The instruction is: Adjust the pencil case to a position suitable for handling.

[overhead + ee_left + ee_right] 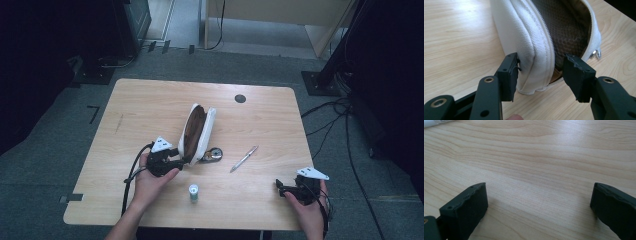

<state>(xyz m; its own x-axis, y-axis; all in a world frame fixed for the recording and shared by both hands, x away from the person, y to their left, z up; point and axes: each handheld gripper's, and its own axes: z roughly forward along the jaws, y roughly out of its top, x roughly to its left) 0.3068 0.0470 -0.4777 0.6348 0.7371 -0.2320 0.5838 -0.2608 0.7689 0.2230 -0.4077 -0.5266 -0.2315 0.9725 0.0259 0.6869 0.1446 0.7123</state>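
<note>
**newbie_grip:** So where's everything sitting right now? The white pouch [199, 133] is standing on edge around the middle of the table [150, 100], zipper mouth gaping so you can see the dark mesh lining. The left gripper [176, 161] is at the pouch's near end. In the left gripper view the jaws straddle that end: one pad presses the outer fabric wall, the other sits at the zipper opening, maybe just inside it. I'd call it a loose pinch on the pouch wall, not clamped hard.

**tablejockey:** Agreed. The right gripper [289, 190] is well off to the pouch's right, near the table's front edge, jaws spread wide over bare wood and holding nothing. The pen [244, 158] lies between it and the pouch, a small round metal thing [213, 154] sits just beside the pouch's near end, and a little green-capped tube [193, 192] stands in front of the pouch.

**newbie_grip:** Tips for the hold?

**tablejockey:** My guess is the left's job is keeping the mouth open and the pouch steady. Grip the wall near the zipper seam, not the soft bulge, and don't tug or it'll tip over.

**newbie_grip:** And its orientation?

**tablejockey:** The long axis runs from the left gripper away toward the table's far edge, leaning slightly right. The opening faces up and a bit left.
</note>
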